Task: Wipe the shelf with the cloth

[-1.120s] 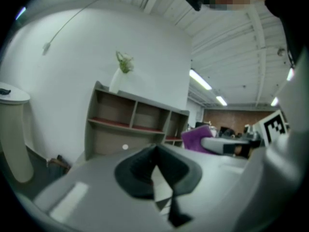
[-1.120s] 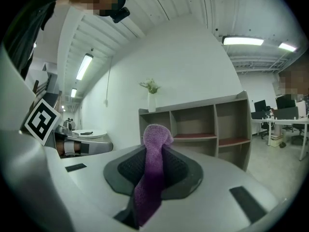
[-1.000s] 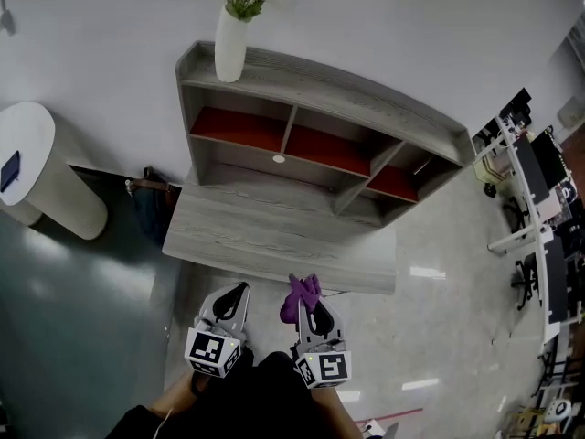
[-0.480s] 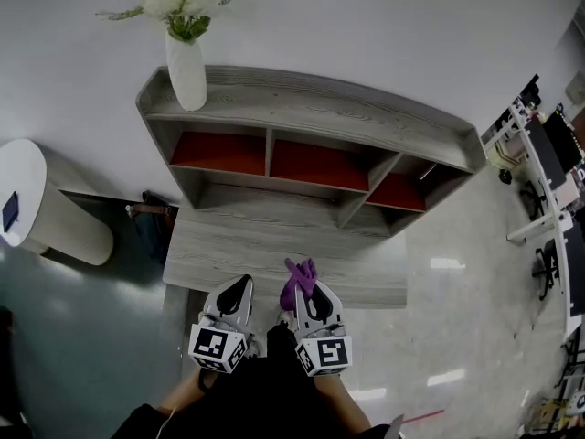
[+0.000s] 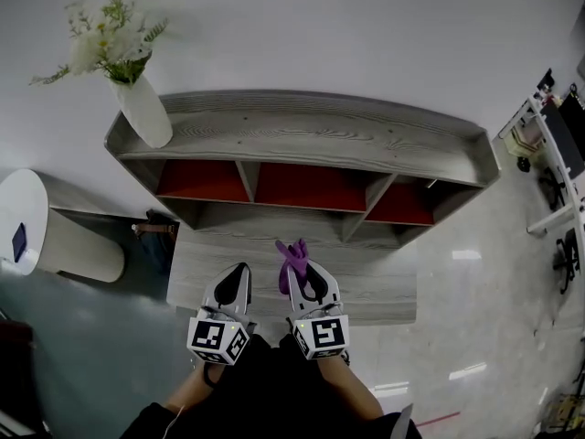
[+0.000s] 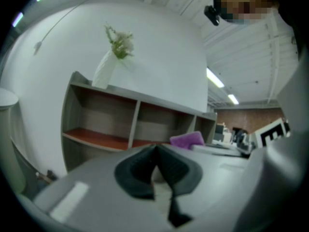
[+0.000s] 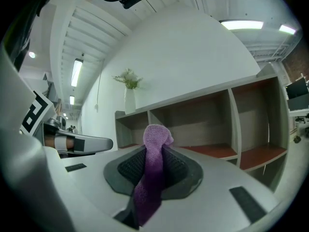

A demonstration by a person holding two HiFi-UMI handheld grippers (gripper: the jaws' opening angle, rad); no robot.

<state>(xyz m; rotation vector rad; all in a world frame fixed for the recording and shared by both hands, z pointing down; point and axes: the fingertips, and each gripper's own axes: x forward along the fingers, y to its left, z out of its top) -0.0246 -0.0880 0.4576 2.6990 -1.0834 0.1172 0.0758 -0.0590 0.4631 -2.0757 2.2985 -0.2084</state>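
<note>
A grey wooden shelf unit with three red-floored compartments stands against the white wall, a lower grey ledge in front of it. My right gripper is shut on a purple cloth, which sticks up between its jaws over the ledge's near part. My left gripper hovers beside it on the left, shut with nothing in it. Both point toward the shelf, still short of the compartments.
A white vase with flowers stands on the shelf top at its left end. A white round-topped cabinet is on the floor at the left. Desks and chairs stand at the far right.
The view has shifted: the shelf now lies nearer and more centred, and both grippers sit over the ledge instead of in front of it. The cloth stays gripped.
</note>
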